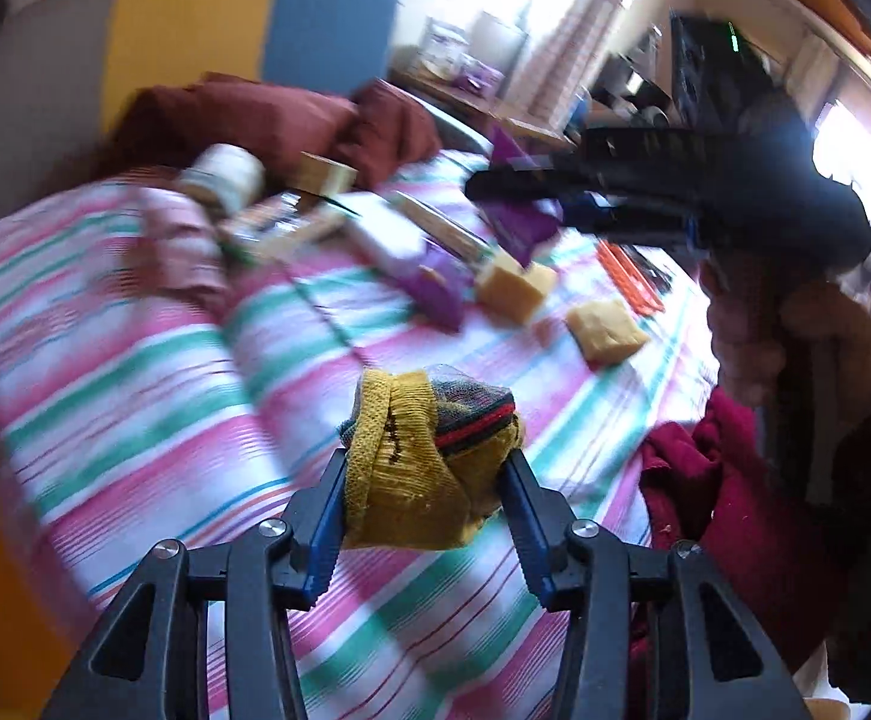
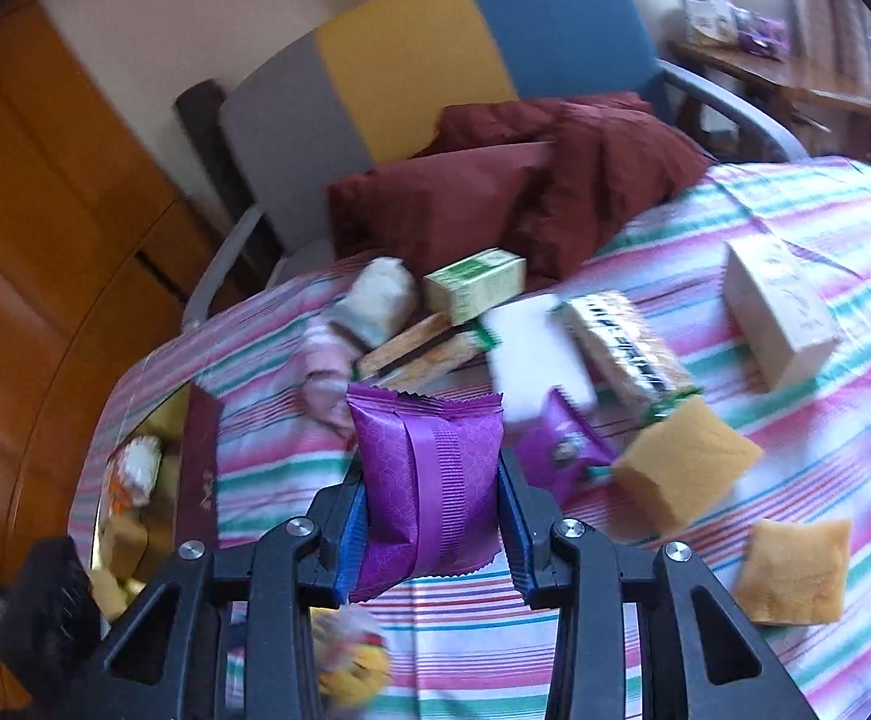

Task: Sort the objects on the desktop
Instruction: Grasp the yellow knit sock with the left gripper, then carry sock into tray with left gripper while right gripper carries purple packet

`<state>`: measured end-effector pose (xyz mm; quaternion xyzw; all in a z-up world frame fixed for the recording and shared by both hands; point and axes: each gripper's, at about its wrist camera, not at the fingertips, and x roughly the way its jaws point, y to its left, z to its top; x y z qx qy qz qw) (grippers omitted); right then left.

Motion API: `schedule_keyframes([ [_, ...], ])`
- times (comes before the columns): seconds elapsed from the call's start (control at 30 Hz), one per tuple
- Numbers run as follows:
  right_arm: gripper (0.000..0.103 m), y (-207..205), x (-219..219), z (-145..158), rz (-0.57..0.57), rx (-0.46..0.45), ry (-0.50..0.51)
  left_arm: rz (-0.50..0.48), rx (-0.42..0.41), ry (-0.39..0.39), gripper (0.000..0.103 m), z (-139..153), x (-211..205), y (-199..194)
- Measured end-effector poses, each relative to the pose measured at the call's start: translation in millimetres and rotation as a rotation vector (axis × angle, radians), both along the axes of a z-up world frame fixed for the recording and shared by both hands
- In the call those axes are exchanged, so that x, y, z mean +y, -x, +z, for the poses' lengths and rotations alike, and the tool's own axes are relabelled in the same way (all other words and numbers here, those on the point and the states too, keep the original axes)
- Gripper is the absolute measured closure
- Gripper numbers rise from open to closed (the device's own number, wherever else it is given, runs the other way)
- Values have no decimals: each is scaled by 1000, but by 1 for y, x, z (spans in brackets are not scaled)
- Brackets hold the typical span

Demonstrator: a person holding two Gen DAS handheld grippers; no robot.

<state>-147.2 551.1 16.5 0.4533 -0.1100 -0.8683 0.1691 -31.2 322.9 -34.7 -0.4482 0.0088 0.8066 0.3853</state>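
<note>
1. The left gripper point(image 1: 429, 480) is squeezed onto a balled-up mustard-yellow knitted sock with dark red and green stripes point(image 1: 429, 456). The sock is up off the striped pink, green and white bedsheet point(image 1: 135, 360).
2. The right gripper point(image 2: 432, 498) is clamped on a shiny purple snack packet with zigzag ends point(image 2: 429, 480). The packet stands tall between the jaws, its long side pointing up and away.
3. An open dark red box with gold lining point(image 2: 195, 468) sits at the left edge of the bed, just left of the right gripper. It looks like it already has small things inside.
4. That box is probably where the packet goes, so the right gripper would swing left.
5. Two yellow sponge blocks point(image 2: 684, 462) and more packets lie farther right, in the middle of the bed.
6. A dark red pillow point(image 2: 495, 204) lies at the far edge.
</note>
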Motion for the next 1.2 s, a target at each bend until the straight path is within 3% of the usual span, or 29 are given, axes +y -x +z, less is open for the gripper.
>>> schedule_keyframes([
  [0.43, 64, -30, -83, 7, 222, -12, 58, 401, 92, -6, 54, 40, -159, -12],
  [0.73, 63, -67, -199, 8, 458, -28, 119, 661, 63, 40, 53, 22, -248, -26],
  [0.83, 56, -73, -232, 0, 511, -62, 130, 736, 31, 53, 48, 12, -269, -32],
  [0.87, 47, -74, -241, -4, 525, -84, 142, 752, 20, 47, 48, 10, -275, -34],
  [0.93, 41, -75, -253, -10, 540, -128, 180, 787, 17, 23, 47, 9, -288, -41],
  [1.0, 39, -76, -259, -12, 549, -139, 183, 809, 33, 14, 45, 11, -296, -47],
  [1.07, 30, -76, -262, -15, 552, -164, 198, 823, 54, 18, 44, 14, -299, -51],
  [1.2, 26, -76, -257, -19, 530, -177, 196, 838, 69, 18, 44, 16, -303, -52],
])
